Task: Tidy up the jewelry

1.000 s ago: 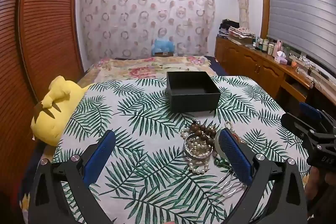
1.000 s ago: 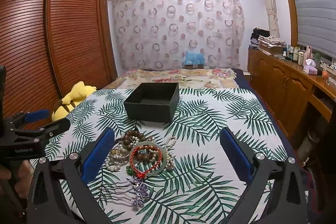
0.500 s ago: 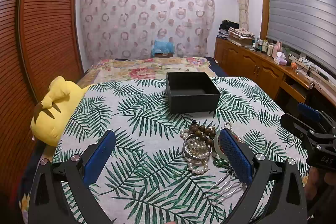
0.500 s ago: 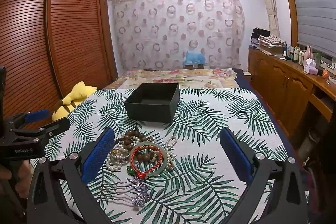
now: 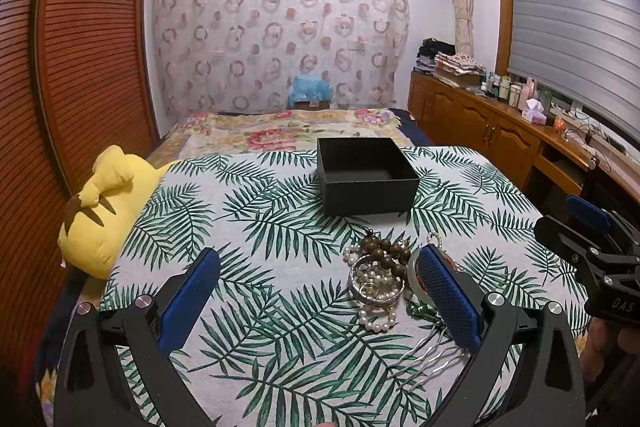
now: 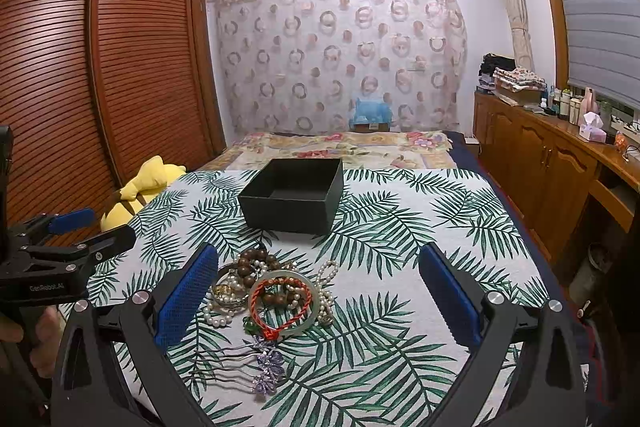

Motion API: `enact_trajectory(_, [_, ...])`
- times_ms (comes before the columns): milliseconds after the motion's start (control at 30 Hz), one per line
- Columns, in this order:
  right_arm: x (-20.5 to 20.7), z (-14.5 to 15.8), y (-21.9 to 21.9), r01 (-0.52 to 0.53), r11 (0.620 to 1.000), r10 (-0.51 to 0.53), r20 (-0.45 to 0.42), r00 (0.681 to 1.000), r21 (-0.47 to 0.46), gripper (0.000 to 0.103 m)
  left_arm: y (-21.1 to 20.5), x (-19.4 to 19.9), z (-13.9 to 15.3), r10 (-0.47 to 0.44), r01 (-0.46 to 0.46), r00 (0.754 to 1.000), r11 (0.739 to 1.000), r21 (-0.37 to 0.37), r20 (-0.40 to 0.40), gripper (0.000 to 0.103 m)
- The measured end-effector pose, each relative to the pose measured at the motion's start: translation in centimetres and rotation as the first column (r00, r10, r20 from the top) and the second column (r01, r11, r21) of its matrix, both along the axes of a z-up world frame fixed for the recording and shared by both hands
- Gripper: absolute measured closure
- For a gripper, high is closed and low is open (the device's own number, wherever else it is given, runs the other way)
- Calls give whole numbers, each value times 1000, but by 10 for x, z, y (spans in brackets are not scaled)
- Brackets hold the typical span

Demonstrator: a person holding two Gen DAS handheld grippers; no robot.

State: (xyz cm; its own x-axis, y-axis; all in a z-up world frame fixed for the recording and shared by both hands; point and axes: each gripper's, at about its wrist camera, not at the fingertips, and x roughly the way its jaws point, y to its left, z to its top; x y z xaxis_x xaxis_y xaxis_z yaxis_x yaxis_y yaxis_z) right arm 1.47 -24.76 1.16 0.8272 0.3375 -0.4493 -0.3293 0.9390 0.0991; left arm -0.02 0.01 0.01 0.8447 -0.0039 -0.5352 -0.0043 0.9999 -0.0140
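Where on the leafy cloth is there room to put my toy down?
Free: the leafy cloth right of the black box, and the patch between the yellow plush and the jewelry pile. Crowded: just in front of the box, where that pile and the hair comb lie.

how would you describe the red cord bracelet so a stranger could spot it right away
On the palm-leaf cloth, in front of the black box, lies a heap of jewelry. The red cord bracelet lies on a pale jade-like bangle near the front of that heap. It is the only orange-red braided loop among pearls and brown wooden beads.
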Motion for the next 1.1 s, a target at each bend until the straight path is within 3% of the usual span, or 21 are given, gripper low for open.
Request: enact_trajectory(1100, [-1,1,-2,-1,1000,1,2,1000,2,2,-4,-3,10,-3,3,1000,1000,-5,5,7])
